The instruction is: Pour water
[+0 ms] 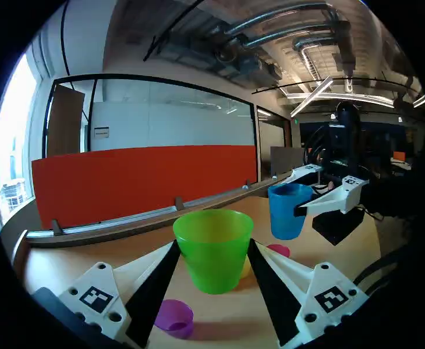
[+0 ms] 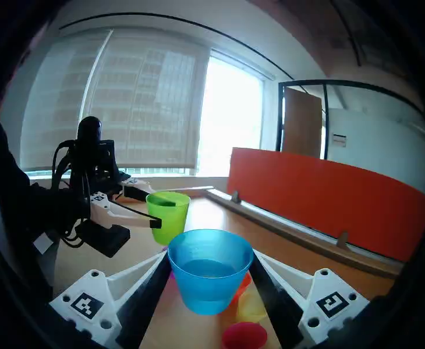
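Small purple cup (image 1: 174,319) sits on the table (image 1: 61,262), in front of the orange partition (image 1: 142,177). Left gripper (image 1: 213,244) is clamped on the green cup (image 1: 212,267), also in front of it. Right gripper (image 2: 211,257) is clamped on the blue cup (image 2: 208,288), water inside, off the partition's right end.
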`<state>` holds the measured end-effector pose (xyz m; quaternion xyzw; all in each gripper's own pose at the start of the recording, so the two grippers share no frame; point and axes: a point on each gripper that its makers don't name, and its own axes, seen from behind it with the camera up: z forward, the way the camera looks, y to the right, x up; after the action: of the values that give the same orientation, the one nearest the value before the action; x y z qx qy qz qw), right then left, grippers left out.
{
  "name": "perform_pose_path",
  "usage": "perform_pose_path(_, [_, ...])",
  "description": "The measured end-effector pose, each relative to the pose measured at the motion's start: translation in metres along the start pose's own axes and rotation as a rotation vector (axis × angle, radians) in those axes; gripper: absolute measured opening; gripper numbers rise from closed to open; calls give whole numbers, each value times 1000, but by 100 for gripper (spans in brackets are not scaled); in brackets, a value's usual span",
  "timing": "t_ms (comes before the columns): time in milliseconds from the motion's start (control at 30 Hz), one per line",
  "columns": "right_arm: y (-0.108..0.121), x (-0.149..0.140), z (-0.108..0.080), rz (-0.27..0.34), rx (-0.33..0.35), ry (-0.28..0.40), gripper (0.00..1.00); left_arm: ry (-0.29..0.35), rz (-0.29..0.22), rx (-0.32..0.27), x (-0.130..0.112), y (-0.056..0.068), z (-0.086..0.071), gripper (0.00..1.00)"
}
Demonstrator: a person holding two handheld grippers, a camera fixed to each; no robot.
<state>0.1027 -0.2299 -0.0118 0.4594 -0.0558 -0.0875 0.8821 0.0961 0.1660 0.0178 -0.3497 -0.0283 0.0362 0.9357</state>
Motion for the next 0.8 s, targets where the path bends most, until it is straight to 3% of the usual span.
perform_pose_path(800, [3, 15, 5, -72, 19, -4, 92, -12, -13, -26, -15, 11, -3, 83])
